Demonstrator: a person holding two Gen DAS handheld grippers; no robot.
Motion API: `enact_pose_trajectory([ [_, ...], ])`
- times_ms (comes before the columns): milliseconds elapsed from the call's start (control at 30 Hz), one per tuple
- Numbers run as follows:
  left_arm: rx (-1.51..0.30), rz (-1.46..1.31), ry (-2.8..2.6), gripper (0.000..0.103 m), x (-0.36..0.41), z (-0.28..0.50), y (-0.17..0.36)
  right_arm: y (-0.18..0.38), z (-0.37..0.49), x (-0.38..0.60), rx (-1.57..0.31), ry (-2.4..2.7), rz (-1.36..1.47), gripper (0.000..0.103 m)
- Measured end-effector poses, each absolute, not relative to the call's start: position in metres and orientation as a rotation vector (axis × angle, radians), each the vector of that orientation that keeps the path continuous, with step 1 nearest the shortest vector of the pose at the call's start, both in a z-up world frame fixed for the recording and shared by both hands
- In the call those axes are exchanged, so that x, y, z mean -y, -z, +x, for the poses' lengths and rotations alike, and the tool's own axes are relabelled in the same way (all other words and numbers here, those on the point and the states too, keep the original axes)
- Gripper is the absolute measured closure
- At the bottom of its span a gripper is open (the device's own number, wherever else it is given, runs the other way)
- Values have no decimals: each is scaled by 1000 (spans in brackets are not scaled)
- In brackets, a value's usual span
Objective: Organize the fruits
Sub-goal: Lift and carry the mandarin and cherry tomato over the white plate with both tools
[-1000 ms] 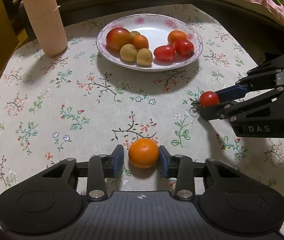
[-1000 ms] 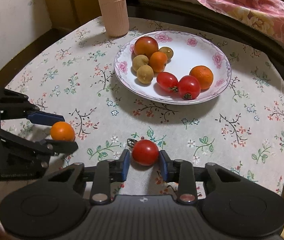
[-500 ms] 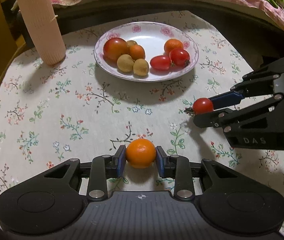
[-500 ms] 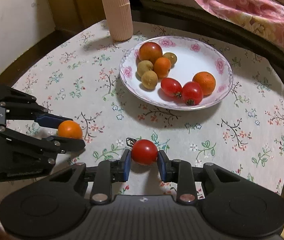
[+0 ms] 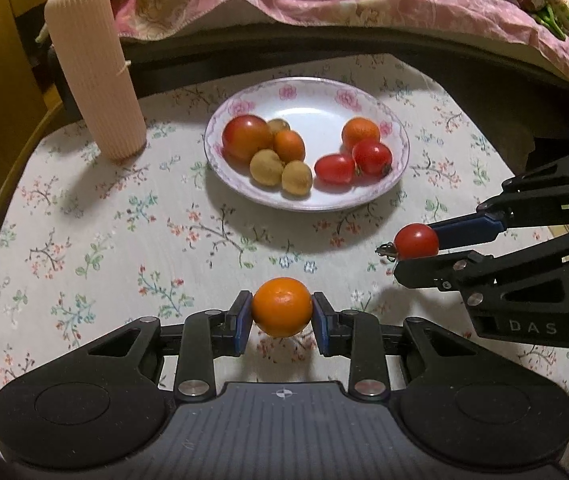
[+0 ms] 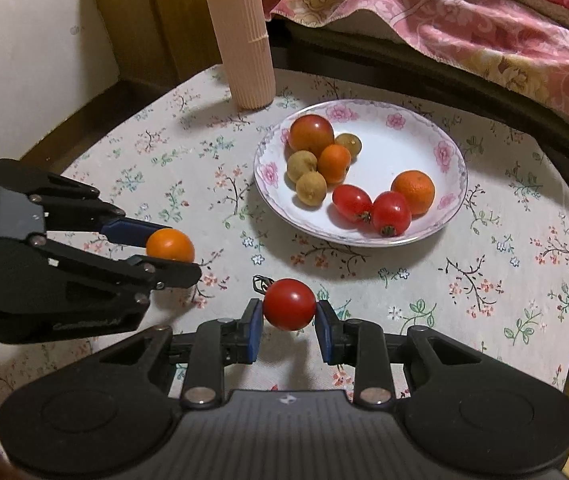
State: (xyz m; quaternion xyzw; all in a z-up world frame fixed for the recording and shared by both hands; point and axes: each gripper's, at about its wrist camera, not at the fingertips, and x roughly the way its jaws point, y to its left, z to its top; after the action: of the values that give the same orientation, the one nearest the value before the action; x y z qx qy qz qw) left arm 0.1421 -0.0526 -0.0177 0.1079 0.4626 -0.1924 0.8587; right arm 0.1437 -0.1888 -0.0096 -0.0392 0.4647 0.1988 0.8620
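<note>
Over the flowered tablecloth (image 5: 84, 240): two hand-held grippers hang side by side, each carrying one fruit, short of the plate.
Far left: one ribbed pink cylinder (image 5: 94, 68) stands upright near the table's back corner.
Left gripper (image 5: 282, 314): pinching a small orange (image 5: 282, 307) between its blue pads, lifted clear of the cloth.
Plate (image 5: 398, 136): holds eight pieces, well apart from both grippers. On its left side sit one large tomato, one small orange and three brownish round fruits; on its right side sit one orange and two cherry tomatoes.
Right gripper (image 6: 289, 316): clamped on a cherry tomato (image 6: 289, 304), stem pointing away to the left.
Step in hand: carrying both fruits towards the plate, by the look of it.
Next move: likely calls for setting each fruit beside its own kind, lowering gently so nothing rolls.
</note>
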Motion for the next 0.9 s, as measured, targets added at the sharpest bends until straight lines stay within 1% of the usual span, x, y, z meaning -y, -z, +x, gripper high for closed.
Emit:
enact_pose_trajectory([
  [900, -856, 161, 406, 65, 74, 171, -17, -20, 159, 203, -875, -350, 2, 72],
])
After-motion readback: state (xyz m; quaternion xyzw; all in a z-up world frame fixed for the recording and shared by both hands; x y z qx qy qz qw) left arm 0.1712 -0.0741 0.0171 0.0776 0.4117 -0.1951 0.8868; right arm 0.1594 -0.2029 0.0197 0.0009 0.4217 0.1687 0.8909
